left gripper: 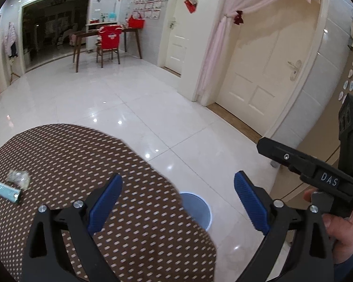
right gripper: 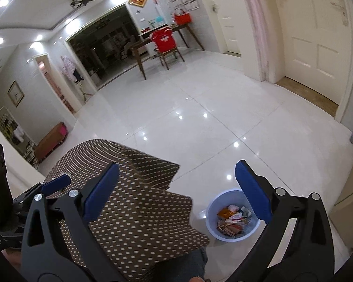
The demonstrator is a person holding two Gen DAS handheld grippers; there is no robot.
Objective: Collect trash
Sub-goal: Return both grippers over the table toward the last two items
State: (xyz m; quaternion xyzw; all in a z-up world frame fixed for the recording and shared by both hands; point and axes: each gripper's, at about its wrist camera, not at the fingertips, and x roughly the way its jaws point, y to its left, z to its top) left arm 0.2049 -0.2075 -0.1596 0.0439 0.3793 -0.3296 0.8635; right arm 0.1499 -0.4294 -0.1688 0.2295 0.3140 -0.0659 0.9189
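My left gripper (left gripper: 177,202) is open and empty above the right part of a table with a brown dotted cloth (left gripper: 82,164). At the table's left lie a teal wrapper (left gripper: 4,190) and a crumpled clear plastic piece (left gripper: 18,177), well left of the fingers. A light blue bin (right gripper: 231,216) stands on the floor right of the table, holding several scraps of trash; its rim also shows in the left wrist view (left gripper: 197,208). My right gripper (right gripper: 176,191) is open and empty, above the table's right edge and the bin.
The white tiled floor (left gripper: 153,108) stretches ahead. A dark wooden table with a red-covered chair (left gripper: 109,40) stands at the far wall. Cream doors (left gripper: 266,70) are on the right. A brown bench (right gripper: 50,141) stands at the left wall.
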